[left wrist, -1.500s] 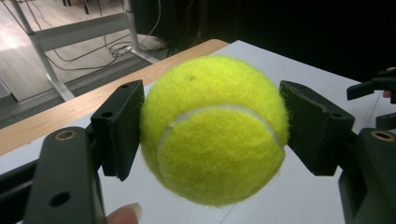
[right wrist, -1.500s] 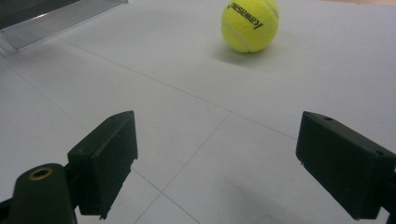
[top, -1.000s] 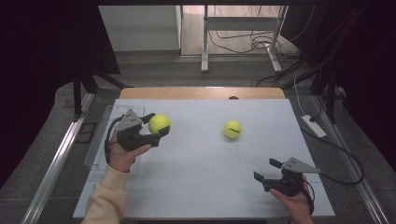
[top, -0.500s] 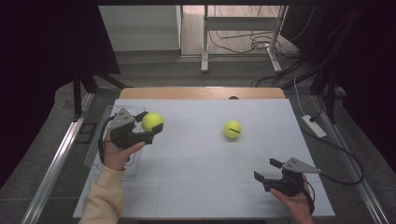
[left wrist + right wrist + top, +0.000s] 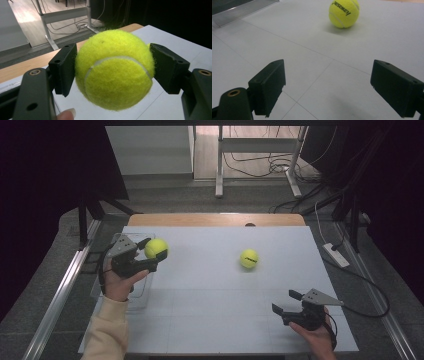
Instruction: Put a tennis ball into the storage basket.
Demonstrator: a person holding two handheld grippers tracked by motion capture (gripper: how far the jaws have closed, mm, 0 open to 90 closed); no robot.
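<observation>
High view: my left gripper holds one tennis ball raised over the bench's left edge; a second tennis ball lies well apart, ahead-left of my right gripper.
Left gripper view: jaws clamped on the held ball's two sides.
Right gripper view: jaws wide, empty; the loose ball lies straight ahead, so I judge my right hand the nearer.

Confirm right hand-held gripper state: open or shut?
Open. The right hand-held gripper has its jaws spread wide with bare table between them, the ball beyond.
</observation>
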